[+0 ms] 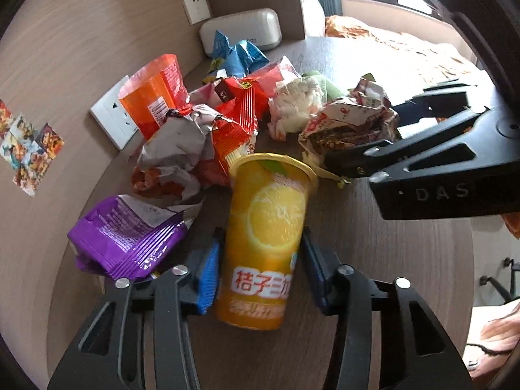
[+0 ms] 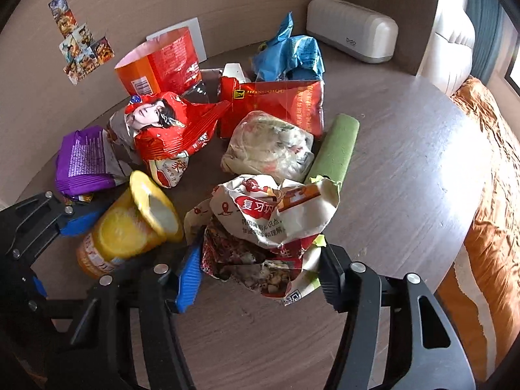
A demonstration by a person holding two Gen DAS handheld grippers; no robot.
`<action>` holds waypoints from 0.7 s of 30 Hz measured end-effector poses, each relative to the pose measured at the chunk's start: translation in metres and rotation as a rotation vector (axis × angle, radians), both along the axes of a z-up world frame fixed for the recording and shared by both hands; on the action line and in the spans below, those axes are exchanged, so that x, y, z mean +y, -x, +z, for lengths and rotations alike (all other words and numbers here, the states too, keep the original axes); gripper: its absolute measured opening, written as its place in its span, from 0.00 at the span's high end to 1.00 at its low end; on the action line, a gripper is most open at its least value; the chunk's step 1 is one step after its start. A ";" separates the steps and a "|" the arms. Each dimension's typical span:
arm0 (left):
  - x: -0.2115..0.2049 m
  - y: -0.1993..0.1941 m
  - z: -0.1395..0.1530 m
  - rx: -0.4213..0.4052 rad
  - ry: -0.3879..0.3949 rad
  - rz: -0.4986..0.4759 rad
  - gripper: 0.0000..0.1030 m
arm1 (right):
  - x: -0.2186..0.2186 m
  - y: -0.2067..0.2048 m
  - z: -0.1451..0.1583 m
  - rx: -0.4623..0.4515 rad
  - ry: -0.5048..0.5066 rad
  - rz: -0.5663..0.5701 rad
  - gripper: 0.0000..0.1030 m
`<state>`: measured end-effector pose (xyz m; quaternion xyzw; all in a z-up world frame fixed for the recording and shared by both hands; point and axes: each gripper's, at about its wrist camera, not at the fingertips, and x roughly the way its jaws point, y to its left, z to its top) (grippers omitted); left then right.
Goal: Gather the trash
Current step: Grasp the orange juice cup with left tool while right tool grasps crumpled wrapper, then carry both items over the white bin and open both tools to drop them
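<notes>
A yellow orange-print paper cup (image 1: 266,237) sits between the pads of my left gripper (image 1: 260,260), which is shut on it; the cup also shows tilted in the right wrist view (image 2: 130,227). My right gripper (image 2: 260,266) is shut on a crumpled printed paper wrapper (image 2: 269,224), also visible in the left wrist view (image 1: 351,123). Behind lie a purple bag (image 1: 126,237), a red snack bag (image 2: 169,126), an orange bag (image 2: 162,65), a blue bag (image 2: 289,52) and a clear bag of scraps (image 2: 269,146).
All lie on a round dark wooden table (image 2: 406,178) against a wood-panel wall with sockets (image 1: 113,113). A white box-shaped device (image 2: 354,35) stands at the back. A green roll (image 2: 338,146) lies beside the scraps. An orange bedspread (image 2: 487,195) lies right of the table.
</notes>
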<state>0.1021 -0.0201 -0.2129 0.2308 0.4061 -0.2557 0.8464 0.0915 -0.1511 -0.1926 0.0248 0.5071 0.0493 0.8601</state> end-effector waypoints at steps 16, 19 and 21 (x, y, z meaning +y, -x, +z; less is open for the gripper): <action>-0.045 0.039 0.055 -0.017 0.100 0.064 0.58 | -0.079 0.073 0.066 -0.168 0.015 -0.019 0.41; -0.083 0.050 0.059 -0.015 0.107 0.013 0.58 | -0.114 0.091 0.064 -0.149 0.028 -0.070 0.41; -0.103 0.056 0.057 -0.006 0.108 -0.017 0.58 | -0.135 0.101 0.059 -0.135 0.041 -0.100 0.41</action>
